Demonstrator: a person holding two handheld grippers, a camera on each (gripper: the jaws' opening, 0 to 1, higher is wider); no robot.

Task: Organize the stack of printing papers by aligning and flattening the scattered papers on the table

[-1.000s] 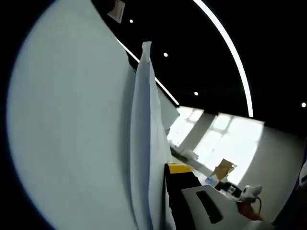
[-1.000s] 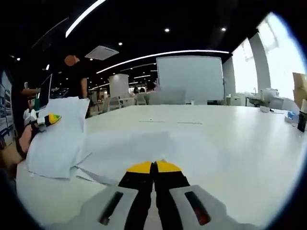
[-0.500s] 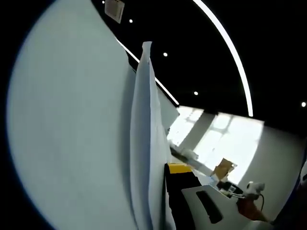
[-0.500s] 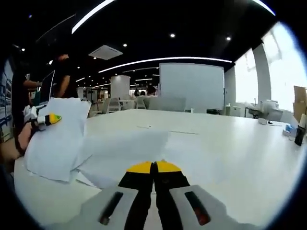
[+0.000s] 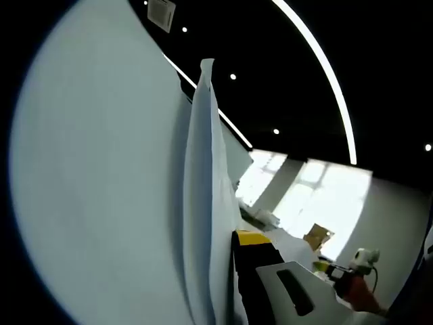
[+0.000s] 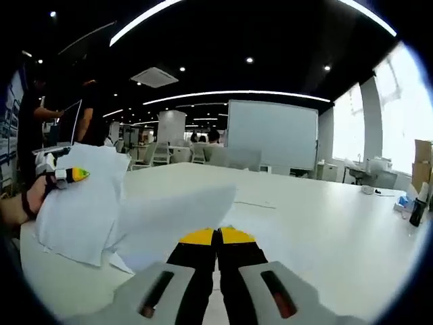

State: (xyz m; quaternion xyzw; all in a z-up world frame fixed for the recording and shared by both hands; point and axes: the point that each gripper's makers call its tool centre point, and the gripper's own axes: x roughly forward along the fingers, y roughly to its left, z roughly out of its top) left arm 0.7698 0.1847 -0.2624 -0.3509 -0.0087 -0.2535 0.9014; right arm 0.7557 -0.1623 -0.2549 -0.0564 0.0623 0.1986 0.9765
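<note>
**Paper stack raised in both grippers**

The white printing papers (image 6: 135, 217) now sit higher than a second ago, lifting off the white tabletop (image 6: 325, 237). Right gripper (image 6: 217, 233) fingers closed on their near edge; left gripper (image 6: 67, 175) clamps the far corner. Sheets block the left gripper view (image 5: 101, 189). White board (image 6: 272, 134) stands behind.

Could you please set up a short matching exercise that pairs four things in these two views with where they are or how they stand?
Things:
1. left claw
2. right claw
3. whiteboard
4. paper stack

Places or states:
A. upright at the far end of the table
B. closed on sheets lying on the table
C. held up off the table, hanging at a slant
D. clamped on the top edge of the lifted stack

Pairs: 1-D, 2-B, 3-A, 4-C
</note>
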